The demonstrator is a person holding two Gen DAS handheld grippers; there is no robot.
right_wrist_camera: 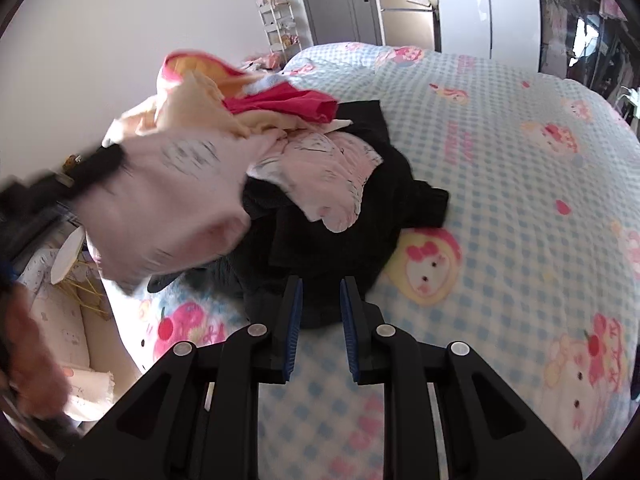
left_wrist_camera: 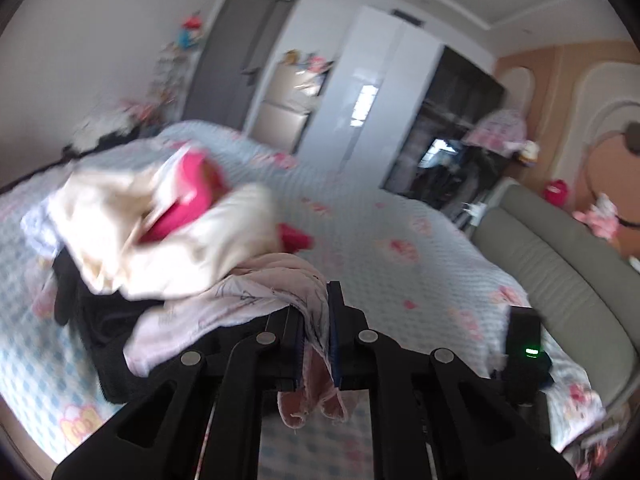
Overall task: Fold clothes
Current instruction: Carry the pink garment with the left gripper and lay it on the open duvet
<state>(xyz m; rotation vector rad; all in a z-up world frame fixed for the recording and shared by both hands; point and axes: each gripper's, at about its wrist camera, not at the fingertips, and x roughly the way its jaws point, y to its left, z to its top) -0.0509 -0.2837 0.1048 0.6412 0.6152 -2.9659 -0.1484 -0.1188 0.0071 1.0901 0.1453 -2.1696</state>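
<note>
On the checked cartoon-print bed (right_wrist_camera: 500, 200), my clothes pile (right_wrist_camera: 340, 200) sits left of centre: black garment (right_wrist_camera: 400, 184) under cream and red ones. My left gripper (left_wrist_camera: 316, 336) pinches the pale pink garment (left_wrist_camera: 224, 304), lifting it; my right gripper (right_wrist_camera: 320, 332) hangs spread, empty, near the pile.

The left hand-held gripper (left_wrist_camera: 316, 332) is matt black plastic with dull metal pivot pins and ribbed blue pads; soft pale pink cloth (left_wrist_camera: 240, 300) is pinched between them. The right hand-held gripper (right_wrist_camera: 320, 332) looks the same. The bed (right_wrist_camera: 500, 184) cover is a quilted, matt printed fabric. The far wardrobe (left_wrist_camera: 360, 88) is glossy white.
</note>
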